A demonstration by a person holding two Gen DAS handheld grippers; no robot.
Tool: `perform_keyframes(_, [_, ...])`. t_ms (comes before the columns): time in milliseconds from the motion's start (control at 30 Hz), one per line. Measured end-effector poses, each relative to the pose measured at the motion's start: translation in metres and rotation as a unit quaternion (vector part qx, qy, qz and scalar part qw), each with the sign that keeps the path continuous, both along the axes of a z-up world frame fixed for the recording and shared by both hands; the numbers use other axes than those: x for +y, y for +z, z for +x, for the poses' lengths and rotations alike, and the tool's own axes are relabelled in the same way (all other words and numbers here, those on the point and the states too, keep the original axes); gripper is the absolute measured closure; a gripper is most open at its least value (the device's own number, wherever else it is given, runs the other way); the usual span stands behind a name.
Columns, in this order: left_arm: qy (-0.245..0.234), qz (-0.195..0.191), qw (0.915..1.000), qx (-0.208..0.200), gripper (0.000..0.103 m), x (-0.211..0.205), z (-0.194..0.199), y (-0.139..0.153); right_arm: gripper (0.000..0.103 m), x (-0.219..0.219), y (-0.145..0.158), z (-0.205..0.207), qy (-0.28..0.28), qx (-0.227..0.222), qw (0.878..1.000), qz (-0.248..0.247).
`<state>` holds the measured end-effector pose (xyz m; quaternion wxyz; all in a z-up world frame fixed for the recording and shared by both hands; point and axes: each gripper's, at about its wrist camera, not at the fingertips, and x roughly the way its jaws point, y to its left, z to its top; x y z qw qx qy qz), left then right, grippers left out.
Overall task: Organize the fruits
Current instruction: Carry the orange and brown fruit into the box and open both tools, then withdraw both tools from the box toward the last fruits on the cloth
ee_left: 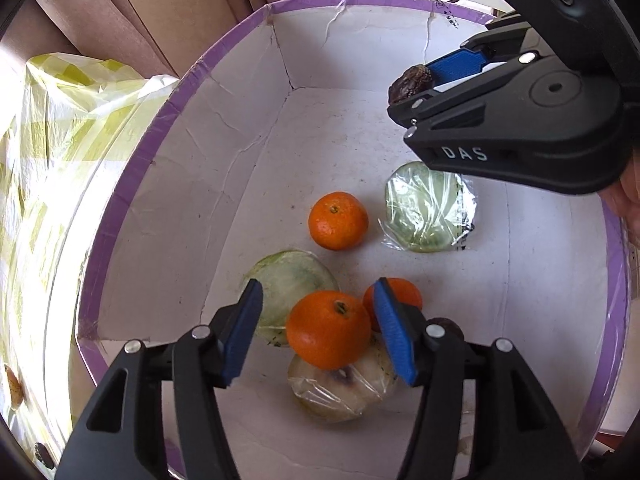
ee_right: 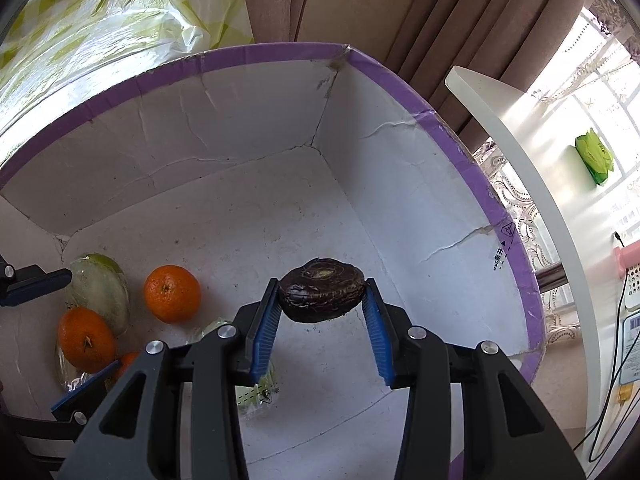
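A white cardboard box with a purple rim (ee_left: 132,184) (ee_right: 496,208) holds the fruit. My left gripper (ee_left: 320,324) is open above an orange (ee_left: 328,330) that rests on a plastic-wrapped pale fruit (ee_left: 340,392); its blue pads stand apart from the orange on both sides. Another orange (ee_left: 338,220) (ee_right: 172,294) and two wrapped green fruits (ee_left: 430,208) (ee_left: 288,284) lie on the box floor. A third orange (ee_left: 404,294) is partly hidden behind the right pad. My right gripper (ee_right: 322,300) is shut on a dark wrinkled fruit (ee_right: 322,296) (ee_left: 410,84), held above the box floor.
A yellow-green checked plastic bag (ee_left: 60,140) (ee_right: 120,20) lies outside the box on the left. Brown curtains (ee_right: 400,8) hang behind. A white shelf (ee_right: 532,168) stands to the right, with a green packet (ee_right: 594,156) and cables (ee_right: 612,380) beyond it.
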<state>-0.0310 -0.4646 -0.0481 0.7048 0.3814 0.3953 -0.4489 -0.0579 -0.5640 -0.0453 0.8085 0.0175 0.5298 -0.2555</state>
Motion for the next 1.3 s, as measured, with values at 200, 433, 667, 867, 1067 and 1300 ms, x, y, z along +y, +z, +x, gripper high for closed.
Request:
perform_keyframes(200, [0.001,-0.012,0.9999,-0.003,0.032,0.007,-0.002,0.013,0.034,0.004,0.007,-0.001,0.004,-0.015,1.0,-0.002])
perform_keyframes(433, [0.003,-0.022,0.9997,-0.005,0.031,0.005,0.004,0.012,0.034,0.005,0.008,-0.001,0.004,-0.016,1.0,-0.004])
perform_keyframes(667, [0.002,-0.062,0.9979,-0.017,0.022,0.013,-0.004,0.019,0.026,0.004,0.01,-0.003,0.002,-0.023,1.0,-0.005])
perform_keyframes(867, [0.013,-0.121,0.9918,-0.041,0.014,0.031,-0.008,0.039,0.018,0.009,0.018,-0.006,0.011,-0.033,0.999,-0.01])
perform_keyframes(1067, [0.064,-0.195,0.9783,-0.027,0.013,0.055,0.003,0.063,0.018,0.015,0.031,-0.009,0.013,-0.054,0.998,0.003])
perform_keyframes(1300, [0.159,-0.279,0.9469,-0.006,0.013,0.105,0.031,0.088,0.017,0.027,0.058,-0.009,0.025,-0.104,0.994,0.017])
